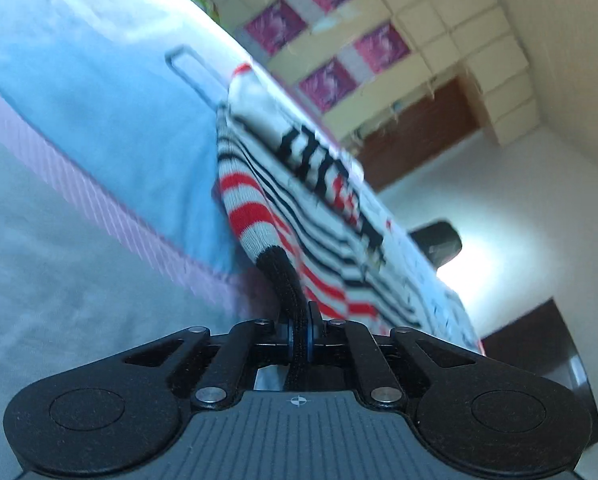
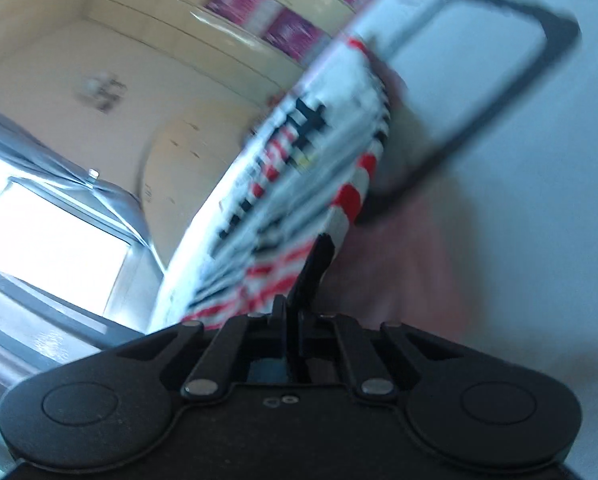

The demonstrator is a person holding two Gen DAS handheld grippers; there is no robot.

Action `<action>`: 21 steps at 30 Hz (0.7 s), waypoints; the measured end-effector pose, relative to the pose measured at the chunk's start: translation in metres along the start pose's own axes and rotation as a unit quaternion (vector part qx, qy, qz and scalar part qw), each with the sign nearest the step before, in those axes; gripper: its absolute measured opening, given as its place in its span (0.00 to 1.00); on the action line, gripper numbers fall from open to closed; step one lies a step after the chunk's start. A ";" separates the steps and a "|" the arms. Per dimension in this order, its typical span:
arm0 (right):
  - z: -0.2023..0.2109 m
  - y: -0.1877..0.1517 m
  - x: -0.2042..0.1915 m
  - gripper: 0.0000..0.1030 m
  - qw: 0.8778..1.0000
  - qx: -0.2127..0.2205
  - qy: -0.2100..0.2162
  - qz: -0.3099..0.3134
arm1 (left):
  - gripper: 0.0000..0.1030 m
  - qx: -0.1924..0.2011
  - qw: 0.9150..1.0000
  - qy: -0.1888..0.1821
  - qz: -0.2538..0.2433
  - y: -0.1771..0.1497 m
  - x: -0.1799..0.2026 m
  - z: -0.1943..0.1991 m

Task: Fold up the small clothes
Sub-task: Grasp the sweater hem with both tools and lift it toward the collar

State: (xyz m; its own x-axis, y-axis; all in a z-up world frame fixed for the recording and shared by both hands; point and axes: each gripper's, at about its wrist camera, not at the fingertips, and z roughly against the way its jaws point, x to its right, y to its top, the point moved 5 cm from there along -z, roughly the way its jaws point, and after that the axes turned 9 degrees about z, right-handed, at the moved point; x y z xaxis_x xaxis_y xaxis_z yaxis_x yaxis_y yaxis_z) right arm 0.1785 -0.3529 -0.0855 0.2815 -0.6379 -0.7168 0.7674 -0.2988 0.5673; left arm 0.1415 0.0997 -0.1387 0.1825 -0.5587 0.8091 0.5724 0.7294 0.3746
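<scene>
A small striped knit garment [image 1: 299, 184], white with red and black stripes and black lettering, lies across the light blue work surface [image 1: 79, 80]. My left gripper [image 1: 300, 340] is shut on the garment's black trimmed edge. In the right wrist view the same garment [image 2: 299, 184] is blurred. My right gripper [image 2: 295, 320] is shut on its black edge at the other side. Both views are tilted and look low along the cloth.
A pink striped band [image 1: 79, 184] crosses the surface. A dark outlined rectangle [image 2: 539, 28] is marked on the surface near the garment. Cupboards with purple panels [image 1: 331, 44] and a bright window [image 2: 51, 240] are behind. A dark object [image 1: 439, 240] stands past the garment.
</scene>
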 end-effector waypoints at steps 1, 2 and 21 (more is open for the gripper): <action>0.003 0.002 0.000 0.05 1.000 0.002 -0.003 0.006 | 0.05 0.002 1.000 0.012 -0.007 0.000 -0.002 0.001; 0.003 0.001 0.003 0.05 1.000 -0.003 -0.010 0.007 | 0.05 -0.004 0.999 0.033 -0.013 -0.002 -0.006 -0.003; -0.006 0.096 -0.040 0.05 0.987 0.057 -0.057 0.136 | 0.05 0.067 0.996 -0.035 -0.049 0.085 0.066 -0.021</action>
State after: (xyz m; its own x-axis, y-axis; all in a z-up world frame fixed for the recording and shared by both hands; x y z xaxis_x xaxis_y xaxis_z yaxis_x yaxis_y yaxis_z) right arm 0.2445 -0.3514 -0.0048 0.3970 -0.7795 -0.4845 0.6001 -0.1789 0.7796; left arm 0.2193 0.1169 -0.0631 0.0709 -0.6046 0.7934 0.4728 0.7207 0.5070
